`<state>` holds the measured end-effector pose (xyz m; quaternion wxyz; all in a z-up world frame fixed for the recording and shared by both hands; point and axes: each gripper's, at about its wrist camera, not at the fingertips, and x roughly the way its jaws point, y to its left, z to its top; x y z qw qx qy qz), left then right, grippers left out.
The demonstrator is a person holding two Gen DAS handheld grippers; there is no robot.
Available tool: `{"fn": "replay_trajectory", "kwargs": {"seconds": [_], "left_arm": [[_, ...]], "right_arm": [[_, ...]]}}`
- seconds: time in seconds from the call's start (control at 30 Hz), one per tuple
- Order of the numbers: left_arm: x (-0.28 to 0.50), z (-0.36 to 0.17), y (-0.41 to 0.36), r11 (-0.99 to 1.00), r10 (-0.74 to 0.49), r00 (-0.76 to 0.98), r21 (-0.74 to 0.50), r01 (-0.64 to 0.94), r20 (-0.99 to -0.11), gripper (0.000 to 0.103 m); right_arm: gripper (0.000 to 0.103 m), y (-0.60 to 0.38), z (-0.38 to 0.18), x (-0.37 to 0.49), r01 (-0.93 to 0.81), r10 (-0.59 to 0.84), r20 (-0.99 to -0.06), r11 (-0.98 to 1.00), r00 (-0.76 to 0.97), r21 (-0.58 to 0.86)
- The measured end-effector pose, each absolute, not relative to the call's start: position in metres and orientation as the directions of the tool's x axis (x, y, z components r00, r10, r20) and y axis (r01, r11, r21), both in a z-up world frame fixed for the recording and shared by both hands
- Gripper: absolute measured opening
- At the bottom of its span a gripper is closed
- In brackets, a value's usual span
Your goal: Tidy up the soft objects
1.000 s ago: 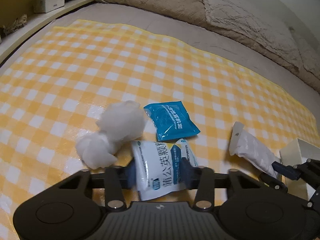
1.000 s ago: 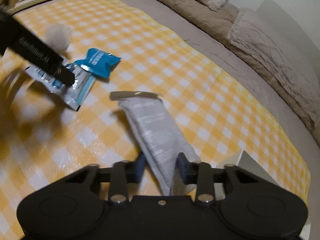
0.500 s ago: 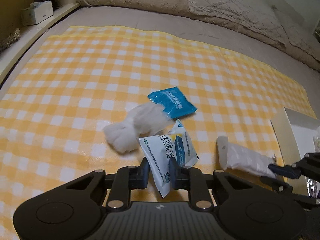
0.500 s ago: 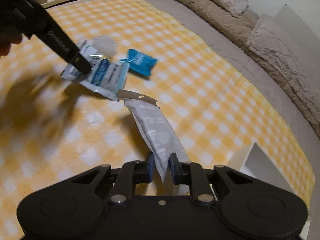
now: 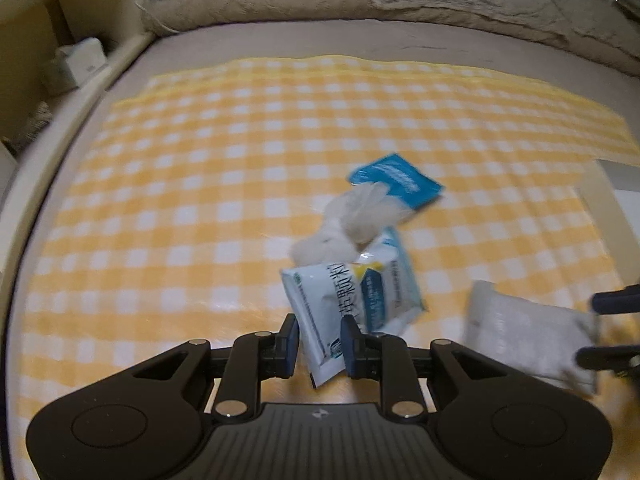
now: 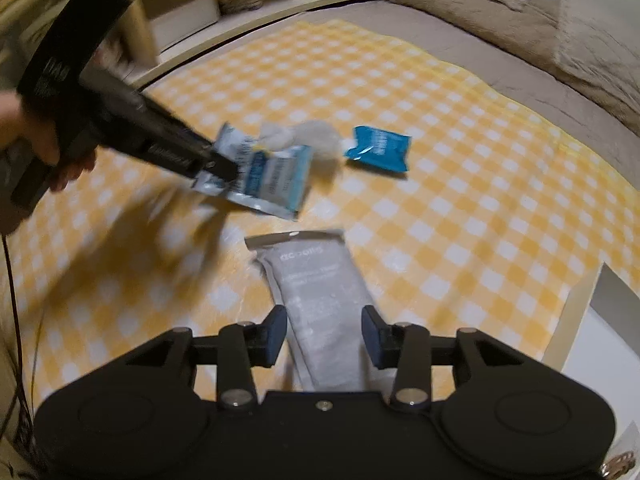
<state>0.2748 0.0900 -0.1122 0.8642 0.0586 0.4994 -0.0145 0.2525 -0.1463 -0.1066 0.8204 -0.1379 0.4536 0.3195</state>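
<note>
A white-and-blue pouch (image 5: 352, 292) hangs above the yellow checked cloth (image 5: 200, 200), gripped by my left gripper (image 5: 320, 340), whose jaws are just starting to open. In the right wrist view the same pouch (image 6: 272, 180) hangs from the left gripper (image 6: 224, 168). A grey pouch (image 6: 316, 280) lies lengthwise between the pads of my right gripper (image 6: 324, 336). Those jaws are opening and no longer pinch it. The left wrist view shows the grey pouch (image 5: 520, 332) at the right gripper (image 5: 588, 330). A white cotton wad (image 5: 348, 224) and a blue sachet (image 5: 400, 184) lie on the cloth.
A white box (image 5: 608, 184) stands at the cloth's right edge, also seen as the box (image 6: 592, 300) low right. Beige fleece blankets (image 5: 440, 0) run along the back. A shelf with a tissue box (image 5: 80, 64) is at left. A person's hand (image 6: 40, 140) holds the left gripper.
My left gripper shut on the white-and-blue pouch and lifted it off the cloth. My right gripper pinched the grey pouch, rose with it, and its jaws have now spread wide.
</note>
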Motion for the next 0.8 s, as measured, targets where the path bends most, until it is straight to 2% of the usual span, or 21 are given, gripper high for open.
{"fn": "replay_trajectory", "kwargs": {"seconds": [0.03, 0.1, 0.17, 0.23, 0.27, 0.3, 0.4, 0.57, 0.63, 0.7, 0.8], "left_arm": [[0.277, -0.115, 0.089, 0.991, 0.066, 0.502, 0.117, 0.071, -0.862, 0.026], [0.283, -0.118, 0.091, 0.990, 0.099, 0.506, 0.138, 0.041, -0.857, 0.042], [0.288, -0.119, 0.094, 0.994, 0.093, 0.510, 0.105, -0.006, -0.855, 0.054], [0.289, -0.117, 0.097, 0.997, 0.071, 0.516, 0.050, -0.054, -0.854, 0.071], [0.290, -0.116, 0.097, 0.997, 0.056, 0.519, 0.020, -0.074, -0.853, 0.084], [0.291, -0.115, 0.098, 0.996, 0.045, 0.520, -0.003, -0.091, -0.853, 0.094], [0.294, -0.118, 0.093, 0.993, 0.024, 0.518, -0.038, -0.109, -0.855, 0.101], [0.296, -0.129, 0.069, 0.994, 0.094, 0.495, 0.051, -0.099, -0.864, 0.103], [0.299, -0.133, 0.063, 0.993, 0.098, 0.488, 0.055, -0.100, -0.867, 0.103], [0.302, -0.134, 0.059, 0.993, 0.089, 0.486, 0.037, -0.115, -0.869, 0.103], [0.306, -0.137, 0.049, 0.990, 0.097, 0.478, 0.038, -0.132, -0.873, 0.103]], "right_arm": [[0.042, -0.148, -0.108, 0.255, -0.636, 0.396, -0.831, 0.768, 0.390, 0.067], [0.043, -0.152, -0.112, 0.263, -0.615, 0.385, -0.829, 0.786, 0.405, 0.065], [0.046, -0.154, -0.117, 0.268, -0.602, 0.380, -0.830, 0.795, 0.408, 0.068], [0.048, -0.156, -0.122, 0.271, -0.597, 0.381, -0.837, 0.798, 0.394, 0.082], [0.048, -0.156, -0.125, 0.271, -0.598, 0.379, -0.842, 0.797, 0.384, 0.086], [0.050, -0.155, -0.128, 0.272, -0.603, 0.378, -0.849, 0.793, 0.369, 0.091], [0.057, -0.151, -0.132, 0.266, -0.641, 0.402, -0.862, 0.758, 0.309, 0.124], [0.060, -0.139, -0.132, 0.254, -0.693, 0.426, -0.870, 0.706, 0.249, 0.147], [0.063, -0.136, -0.130, 0.252, -0.694, 0.432, -0.866, 0.704, 0.253, 0.149], [0.079, -0.133, -0.128, 0.251, -0.681, 0.435, -0.859, 0.717, 0.269, 0.149], [0.087, -0.129, -0.125, 0.250, -0.662, 0.421, -0.851, 0.740, 0.315, 0.121]]}}
